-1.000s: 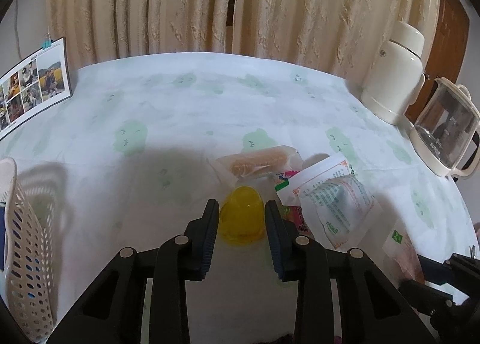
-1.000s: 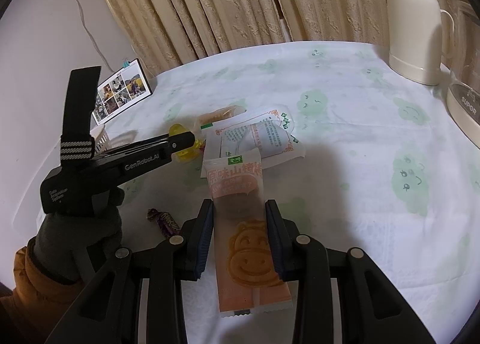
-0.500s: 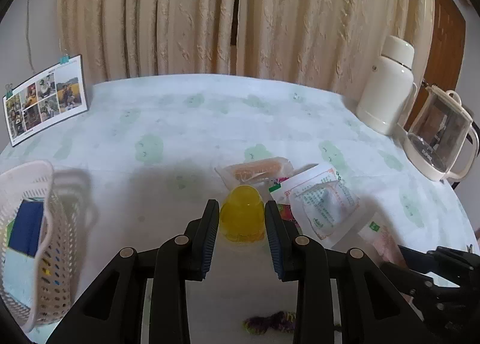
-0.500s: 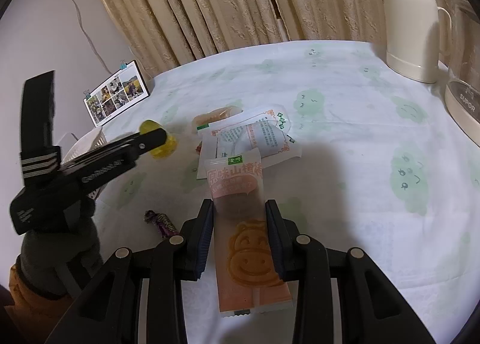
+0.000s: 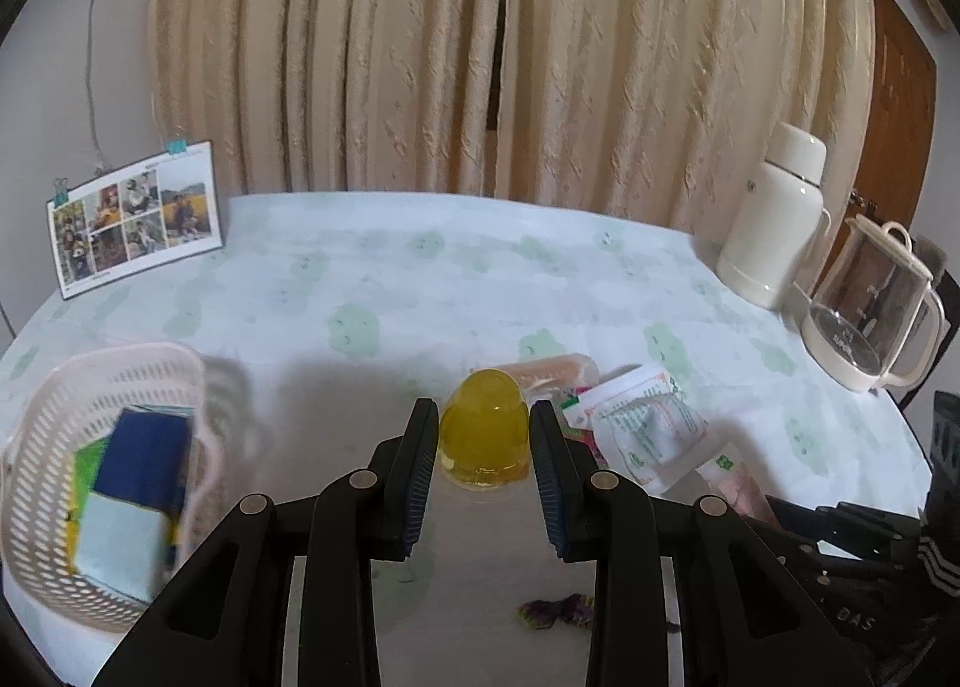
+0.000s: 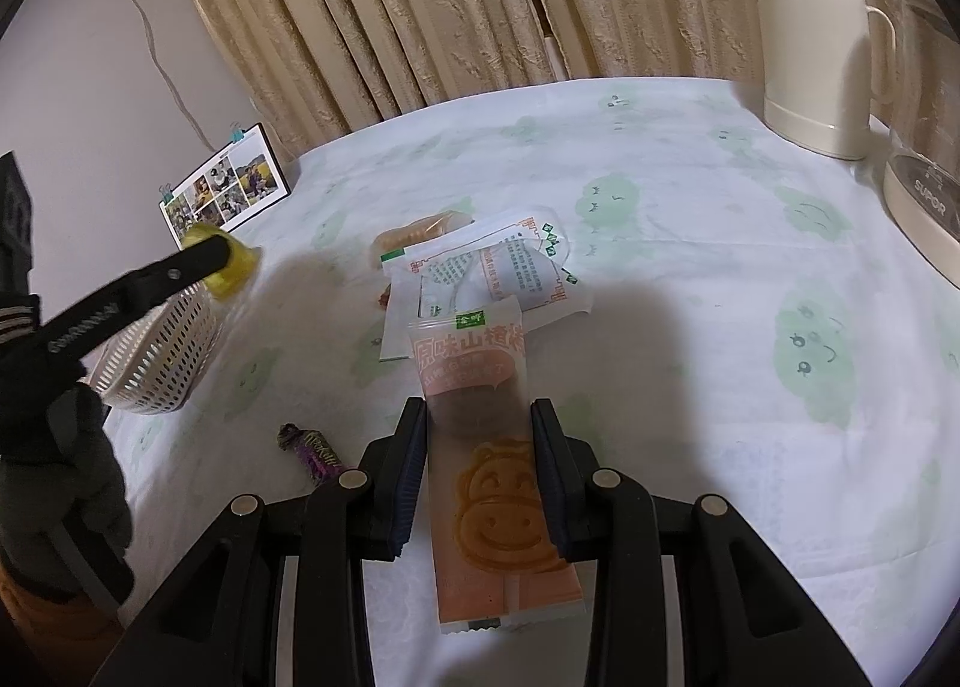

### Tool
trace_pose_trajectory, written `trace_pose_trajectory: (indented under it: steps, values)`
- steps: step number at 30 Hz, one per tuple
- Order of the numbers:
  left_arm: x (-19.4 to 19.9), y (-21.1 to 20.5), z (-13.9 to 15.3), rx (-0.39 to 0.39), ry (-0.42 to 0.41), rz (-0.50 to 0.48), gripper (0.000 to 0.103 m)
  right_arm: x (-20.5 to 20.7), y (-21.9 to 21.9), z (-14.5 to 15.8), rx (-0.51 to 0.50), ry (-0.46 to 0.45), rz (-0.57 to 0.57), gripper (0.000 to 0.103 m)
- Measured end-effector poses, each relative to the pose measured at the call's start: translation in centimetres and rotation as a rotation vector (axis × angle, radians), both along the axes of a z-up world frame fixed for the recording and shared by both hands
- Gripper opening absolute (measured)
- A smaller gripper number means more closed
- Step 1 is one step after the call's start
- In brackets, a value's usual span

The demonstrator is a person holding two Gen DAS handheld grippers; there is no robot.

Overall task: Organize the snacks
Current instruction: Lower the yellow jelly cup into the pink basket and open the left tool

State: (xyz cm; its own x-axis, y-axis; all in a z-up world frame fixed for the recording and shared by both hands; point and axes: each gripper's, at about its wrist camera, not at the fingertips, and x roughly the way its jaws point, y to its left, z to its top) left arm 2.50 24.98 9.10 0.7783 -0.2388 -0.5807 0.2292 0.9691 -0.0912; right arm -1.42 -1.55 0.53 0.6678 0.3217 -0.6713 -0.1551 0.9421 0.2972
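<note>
Lifted from the table since a second ago, the yellow jelly cup [image 5: 483,435] is travelling, pinched in the left gripper [image 5: 483,441], toward the basket [image 5: 90,417], while the right gripper [image 6: 478,447] is clamping the orange snack pack [image 6: 480,423], probably for the basket too.

Yellow jelly cup [image 5: 483,435] upside down, pinched in my left jaws above the table, pink cow-print hawthorn packet [image 6: 489,459] lying flat lengthwise between my right jaws, white basket [image 5: 90,483] holding blue and green packs

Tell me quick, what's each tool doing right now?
Left tool: closed on the yellow jelly cup, lifted.
Right tool: closed around the orange snack packet.
</note>
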Motion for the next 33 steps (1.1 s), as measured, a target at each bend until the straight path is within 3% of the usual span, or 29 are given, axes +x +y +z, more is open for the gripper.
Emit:
trace_pose_trajectory:
  steps: [12, 33]
  values:
    - [-1.9, 5.4, 2.0, -0.007, -0.046, 0.103, 0.033, 0.0, -0.1, -0.1, 0.003, 0.006, -0.011, 0.032]
    - [-3.2, 16.2, 2.0, -0.039, -0.060, 0.353, 0.033, -0.9, 0.5, -0.1, 0.005, 0.001, -0.034, 0.032]
